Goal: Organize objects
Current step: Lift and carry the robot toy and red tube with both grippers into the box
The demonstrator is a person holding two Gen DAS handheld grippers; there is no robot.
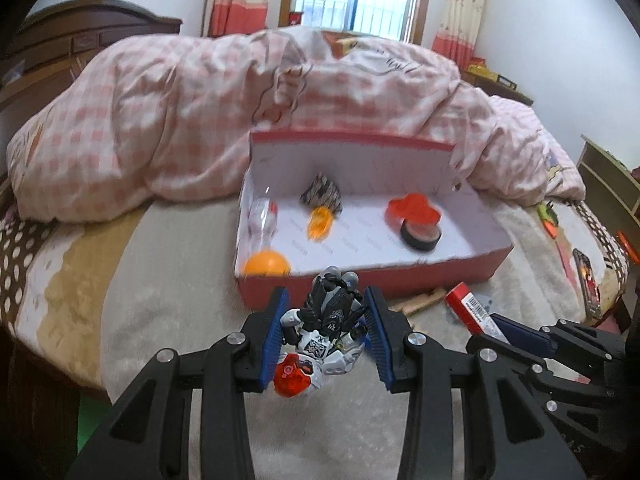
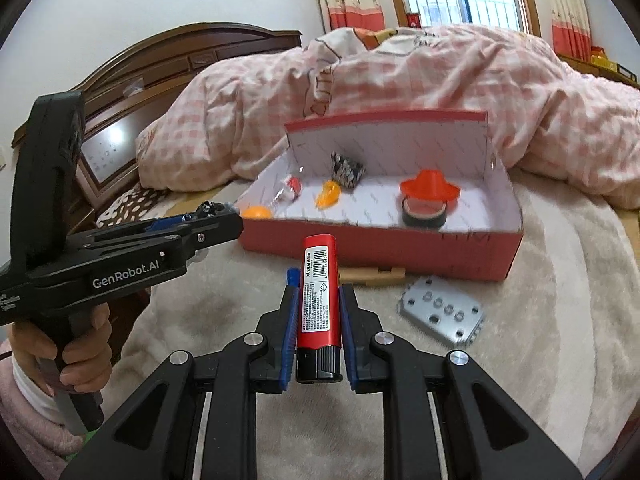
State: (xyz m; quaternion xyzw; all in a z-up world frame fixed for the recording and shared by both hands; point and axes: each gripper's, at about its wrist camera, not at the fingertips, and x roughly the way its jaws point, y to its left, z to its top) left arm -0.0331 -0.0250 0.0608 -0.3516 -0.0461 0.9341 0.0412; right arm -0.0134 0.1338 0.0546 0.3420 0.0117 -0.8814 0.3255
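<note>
My left gripper [image 1: 326, 312] is shut on a black, white and red toy robot figure [image 1: 320, 340], held just in front of the red box [image 1: 360, 280]. My right gripper [image 2: 319, 300] is shut on a red tube with a barcode and black cap [image 2: 318, 292], held above the bed in front of the red box [image 2: 380, 248]. The box is open, white inside, and holds an orange ball [image 1: 267, 264], an orange piece [image 1: 320, 222], a clear small bottle [image 1: 263, 216], a dark patterned object [image 1: 322, 192], a red plastic shape [image 1: 414, 210] and a tape roll [image 1: 420, 236].
A wooden piece [image 2: 372, 276], a grey metal plate with holes [image 2: 442, 310] and a small blue item [image 2: 292, 276] lie on the beige blanket in front of the box. A pink checked duvet [image 2: 400, 92] is heaped behind it. A phone [image 1: 586, 280] lies at the bed's right edge.
</note>
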